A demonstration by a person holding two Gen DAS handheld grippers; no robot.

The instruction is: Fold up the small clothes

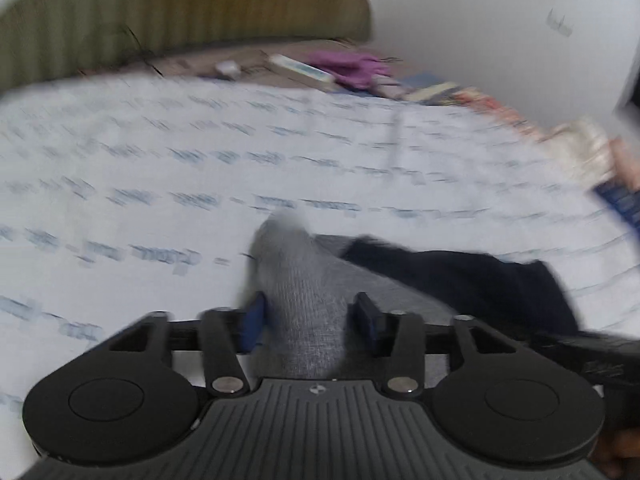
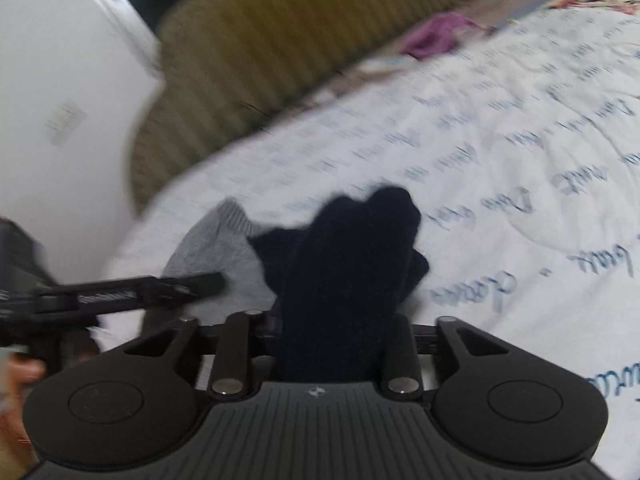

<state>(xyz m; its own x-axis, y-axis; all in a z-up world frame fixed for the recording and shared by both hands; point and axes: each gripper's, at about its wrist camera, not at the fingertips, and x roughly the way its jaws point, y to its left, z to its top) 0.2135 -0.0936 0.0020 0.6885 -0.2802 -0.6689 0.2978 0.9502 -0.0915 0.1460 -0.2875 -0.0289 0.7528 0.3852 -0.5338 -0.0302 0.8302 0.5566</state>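
A grey sock (image 1: 308, 292) runs up between my left gripper's (image 1: 310, 316) blue-padded fingers (image 1: 254, 320), which are closed on it. A dark navy sock (image 1: 472, 276) lies to its right on the white bedsheet (image 1: 160, 160). In the right wrist view my right gripper (image 2: 336, 328) is shut on the dark navy sock (image 2: 348, 264), which bunches up over the fingers and hides them. The grey sock (image 2: 216, 248) shows to its left, with the left gripper's finger (image 2: 132, 288) across it. Both views are blurred by motion.
The sheet (image 2: 500, 140) has blue handwriting print. An olive ribbed cushion (image 1: 180, 4) stands at the far edge, also in the right wrist view (image 2: 280, 48). A purple cloth (image 1: 352, 66), a white tube (image 1: 300, 68) and books (image 1: 460, 94) lie along the back. White wall (image 1: 500, 20) behind.
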